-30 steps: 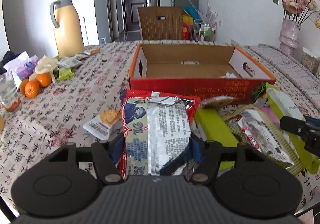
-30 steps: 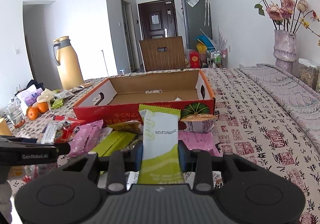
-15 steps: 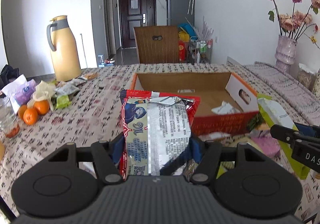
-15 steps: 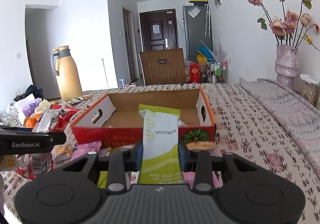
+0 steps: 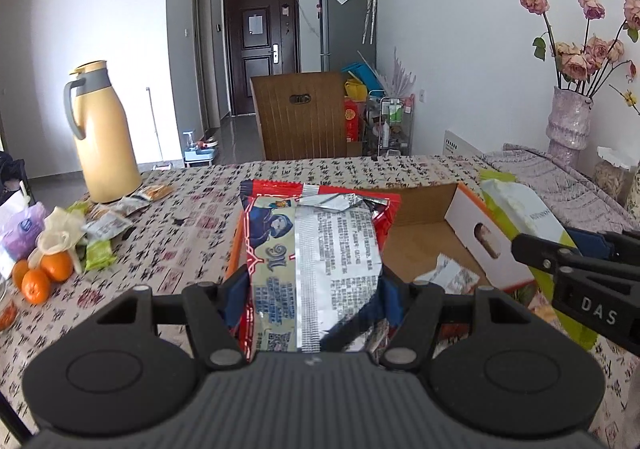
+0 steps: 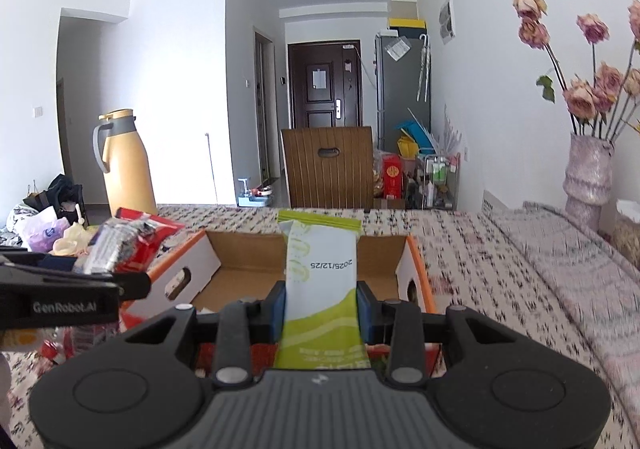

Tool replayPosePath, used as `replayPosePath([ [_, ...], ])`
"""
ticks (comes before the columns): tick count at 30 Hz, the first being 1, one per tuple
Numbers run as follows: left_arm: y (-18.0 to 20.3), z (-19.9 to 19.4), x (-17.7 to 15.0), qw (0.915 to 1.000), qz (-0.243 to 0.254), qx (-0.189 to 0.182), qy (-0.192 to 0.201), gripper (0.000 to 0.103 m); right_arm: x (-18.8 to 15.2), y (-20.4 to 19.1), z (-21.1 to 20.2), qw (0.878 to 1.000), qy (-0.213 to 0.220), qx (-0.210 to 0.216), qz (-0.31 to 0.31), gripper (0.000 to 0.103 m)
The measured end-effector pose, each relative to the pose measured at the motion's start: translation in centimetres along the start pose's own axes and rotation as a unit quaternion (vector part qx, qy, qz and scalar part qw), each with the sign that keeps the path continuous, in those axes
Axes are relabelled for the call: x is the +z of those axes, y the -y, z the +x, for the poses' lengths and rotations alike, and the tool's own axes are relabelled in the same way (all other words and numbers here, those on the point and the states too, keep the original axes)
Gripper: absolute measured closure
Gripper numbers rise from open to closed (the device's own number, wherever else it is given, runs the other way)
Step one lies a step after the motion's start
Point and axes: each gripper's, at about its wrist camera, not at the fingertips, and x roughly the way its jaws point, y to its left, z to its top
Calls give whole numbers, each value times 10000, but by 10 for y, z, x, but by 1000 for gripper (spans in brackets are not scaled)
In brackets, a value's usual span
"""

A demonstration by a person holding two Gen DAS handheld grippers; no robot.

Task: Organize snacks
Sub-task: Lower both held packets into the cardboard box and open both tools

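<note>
My left gripper point(image 5: 314, 297) is shut on a red and silver snack bag point(image 5: 316, 249), held upright above the left part of the open cardboard box point(image 5: 464, 221). My right gripper point(image 6: 322, 309) is shut on a white and green snack packet point(image 6: 322, 269), raised over the near wall of the same box point(image 6: 240, 277). Each gripper shows in the other's view: the right one point(image 5: 576, 269) with its packet at the box's right wall, the left one point(image 6: 72, 289) with its red bag point(image 6: 132, 241) at the box's left wall. A small white packet point(image 5: 448, 275) lies inside the box.
A yellow thermos jug point(image 5: 102, 133) stands at the table's far left, with oranges point(image 5: 42, 273) and loose snack packets point(image 5: 104, 229) near it. A vase of dried roses point(image 6: 588, 169) stands at the right. A wooden chair point(image 6: 328, 169) faces the table's far edge.
Both grippers rose and moved forward with their snacks, from above the snack pile in front of the box to over the box itself. The grips stayed the same.
</note>
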Motion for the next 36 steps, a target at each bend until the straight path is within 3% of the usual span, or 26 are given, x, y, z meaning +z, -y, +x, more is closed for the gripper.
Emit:
replayPosePath([
  [15, 5, 72, 32, 9999, -136, -17, -62, 38, 27, 11, 81, 9998, -154, -83, -72, 68],
  [31, -2, 137, 12, 9974, -297, 7, -664, 37, 0, 29, 139, 9964, -796, -273, 45, 67],
  [34, -4, 138, 10, 9972, -323, -1, -678, 36, -3, 31, 143, 9954, -917, -273, 33, 64],
  [36, -5, 137, 9, 9972, -339, 26, -669, 29, -5, 32, 144, 9951, -940, -292, 34, 64],
])
